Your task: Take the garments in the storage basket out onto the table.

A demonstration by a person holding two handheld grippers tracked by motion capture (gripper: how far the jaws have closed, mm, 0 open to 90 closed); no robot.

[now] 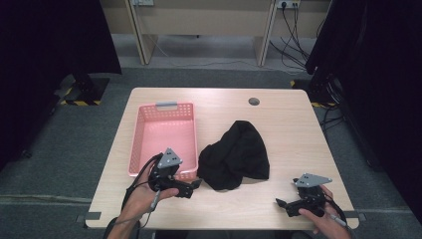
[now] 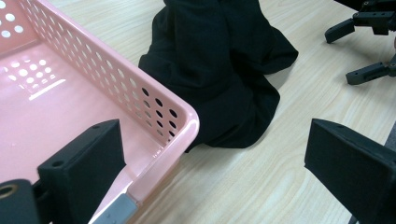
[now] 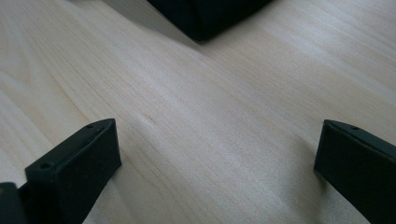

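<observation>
- Crumpled black cloth garment [image 1: 235, 157] lies on counter [image 1: 288, 129], just right of empty pink perforated plastic basket [image 1: 185, 117]; not yet grasped.
- Left tool [image 1: 197, 183] and right tool [image 1: 279, 204]: jaws wide, holding nothing.
- Judged: pick-up and transfer both remain.

Readable text: none
Pink basket [image 1: 164, 132]: no label legible
Black cloth [image 1: 235, 157]: no print legible
Table [image 1: 278, 129]: unmarked

We see our right gripper [image 3: 215, 158] low over the pale wooden table [image 3: 224, 107], its two black jaws spread wide apart with bare wood grain between them. At the top edge, a fold of the black cloth [image 3: 205, 14] lies on the tabletop.
</observation>
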